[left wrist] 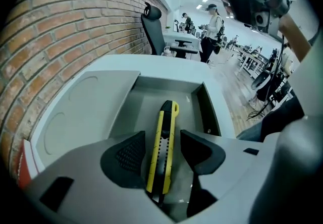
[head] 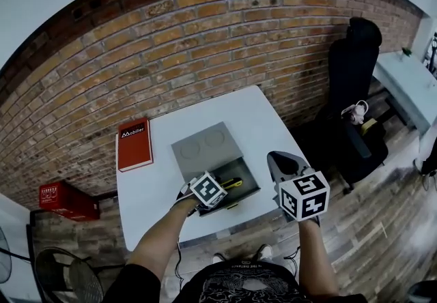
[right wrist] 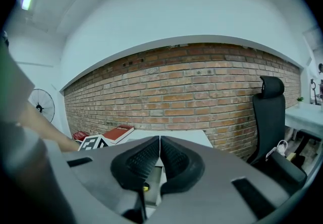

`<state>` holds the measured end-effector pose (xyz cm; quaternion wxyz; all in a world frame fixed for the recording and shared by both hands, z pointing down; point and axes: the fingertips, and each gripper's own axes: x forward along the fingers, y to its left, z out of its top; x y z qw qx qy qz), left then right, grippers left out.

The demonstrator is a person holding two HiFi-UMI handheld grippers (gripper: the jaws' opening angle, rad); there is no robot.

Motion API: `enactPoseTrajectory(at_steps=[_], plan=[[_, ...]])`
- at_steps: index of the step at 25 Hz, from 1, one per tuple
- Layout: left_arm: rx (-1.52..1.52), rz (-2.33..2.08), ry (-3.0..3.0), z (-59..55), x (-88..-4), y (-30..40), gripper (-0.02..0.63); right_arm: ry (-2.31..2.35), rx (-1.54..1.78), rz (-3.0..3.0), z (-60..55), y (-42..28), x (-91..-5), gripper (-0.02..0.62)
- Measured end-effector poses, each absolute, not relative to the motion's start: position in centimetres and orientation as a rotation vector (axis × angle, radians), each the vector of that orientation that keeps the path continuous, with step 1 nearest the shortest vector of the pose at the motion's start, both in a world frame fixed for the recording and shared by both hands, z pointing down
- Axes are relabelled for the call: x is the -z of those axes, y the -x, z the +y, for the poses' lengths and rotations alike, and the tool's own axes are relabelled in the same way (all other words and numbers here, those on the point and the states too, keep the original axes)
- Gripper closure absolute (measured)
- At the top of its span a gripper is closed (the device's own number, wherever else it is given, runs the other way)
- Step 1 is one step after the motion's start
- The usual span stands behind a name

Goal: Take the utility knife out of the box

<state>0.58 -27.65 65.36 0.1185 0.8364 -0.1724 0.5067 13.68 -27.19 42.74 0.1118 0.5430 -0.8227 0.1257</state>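
A grey box [head: 198, 148] sits on the white table [head: 252, 114], its lid slid back so the near compartment shows. Inside lies the yellow and black utility knife [head: 232, 184]. In the left gripper view the knife [left wrist: 167, 117] rests lengthwise on the box floor [left wrist: 146, 102]. My left gripper [left wrist: 162, 140] is open and straddles it, with a small gap at each pad. My right gripper [head: 280, 160] hovers to the right of the box, above the table's near right corner. Its jaws [right wrist: 159, 142] are shut with nothing between them.
A red book [head: 134, 143] lies on the table's left side. A black office chair [head: 351, 69] stands to the right by the brick wall. A red case [head: 65, 200] sits on the floor at the left, with a fan [head: 65, 274] near it.
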Motion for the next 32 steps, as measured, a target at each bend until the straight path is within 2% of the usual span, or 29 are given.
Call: enactPoseTrajectory(at_steps=[10, 17, 32], plan=[[-1.542, -0.439, -2.412, -27.4, -66.2, -0.8, 0.39, -1.635, -0.393, -2.37, -26.4, -15.4, -43.4, 0.575], [-1.562, -0.454, -2.397, -27.3, -66.2, -1.1, 0.469, -1.626, -0.404, -2.364, -26.1, -15.5, -43.9, 0.575], [-1.511, -0.575, -2.374, -27.4, -65.1, -0.5, 0.477, -1.623, -0.404, -2.379, -26.0, -15.8, -43.6, 0.575]])
